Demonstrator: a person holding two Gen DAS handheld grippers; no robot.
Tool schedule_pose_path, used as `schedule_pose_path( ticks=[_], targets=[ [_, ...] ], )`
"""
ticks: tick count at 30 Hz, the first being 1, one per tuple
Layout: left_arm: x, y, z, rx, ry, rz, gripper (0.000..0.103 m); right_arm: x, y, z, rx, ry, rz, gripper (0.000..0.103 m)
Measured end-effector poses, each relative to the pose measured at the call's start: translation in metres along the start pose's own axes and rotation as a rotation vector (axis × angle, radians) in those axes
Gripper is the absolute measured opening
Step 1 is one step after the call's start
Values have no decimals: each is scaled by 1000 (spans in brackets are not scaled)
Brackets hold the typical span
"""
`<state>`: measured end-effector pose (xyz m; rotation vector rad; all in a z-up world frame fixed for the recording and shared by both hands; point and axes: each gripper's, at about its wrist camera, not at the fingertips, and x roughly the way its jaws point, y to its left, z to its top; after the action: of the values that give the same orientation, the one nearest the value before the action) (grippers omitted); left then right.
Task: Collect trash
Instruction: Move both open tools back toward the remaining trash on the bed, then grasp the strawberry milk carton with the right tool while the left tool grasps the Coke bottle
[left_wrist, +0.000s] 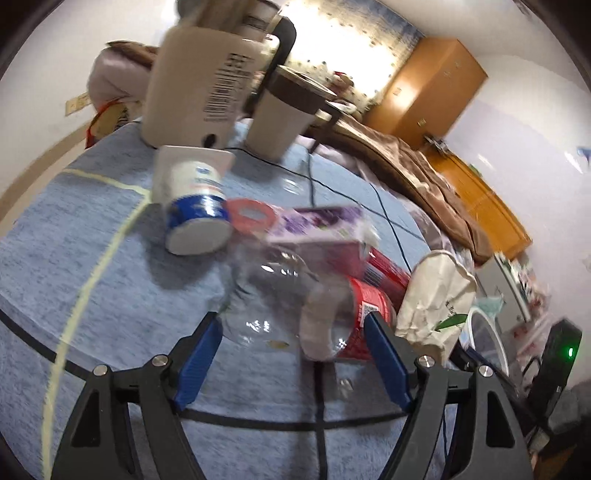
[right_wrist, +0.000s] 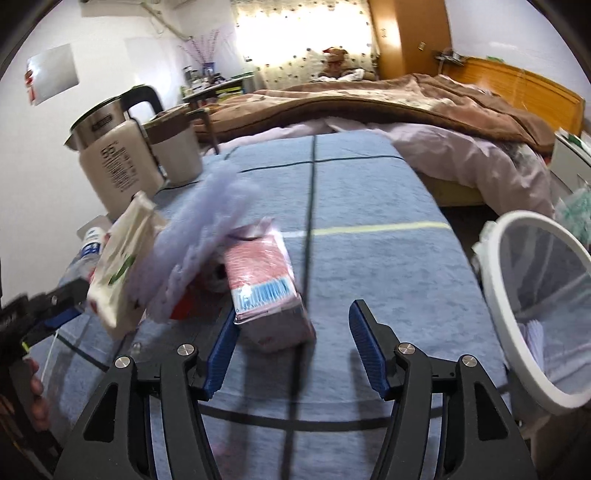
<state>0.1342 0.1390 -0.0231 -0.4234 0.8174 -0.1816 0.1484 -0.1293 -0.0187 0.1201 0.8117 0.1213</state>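
In the left wrist view a clear plastic bottle (left_wrist: 291, 295) with a red label lies on the blue cloth. My left gripper (left_wrist: 293, 326) is open, its fingertips on either side of the bottle's near end; whether they touch it I cannot tell. Behind the bottle lie a purple carton (left_wrist: 317, 229), a white and blue cup (left_wrist: 195, 218) and a crumpled paper bag (left_wrist: 436, 302). In the right wrist view my right gripper (right_wrist: 293, 314) is open. A pink carton (right_wrist: 266, 284) lies on the cloth against its left pad, unheld. A blurred purple bag (right_wrist: 210, 229) is beside it.
A beige kettle (right_wrist: 114, 155) and a lidded mug (right_wrist: 177, 151) stand at the table's far left. A white-rimmed bin (right_wrist: 535, 314) sits off the right edge. A cable (left_wrist: 314, 184) crosses the cloth. A bed with a brown blanket (right_wrist: 369, 99) lies beyond.
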Motion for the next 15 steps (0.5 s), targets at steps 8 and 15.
schedule_pose_path(
  ticks=[8,15],
  targets=[
    [0,-22,-21,48,61,-77,80,-2,-14,3,-15,-15,-5,61],
    [-26,-32,-23,172,43,-66,81,-2,-9,7,-131,-38,2,61]
  ],
)
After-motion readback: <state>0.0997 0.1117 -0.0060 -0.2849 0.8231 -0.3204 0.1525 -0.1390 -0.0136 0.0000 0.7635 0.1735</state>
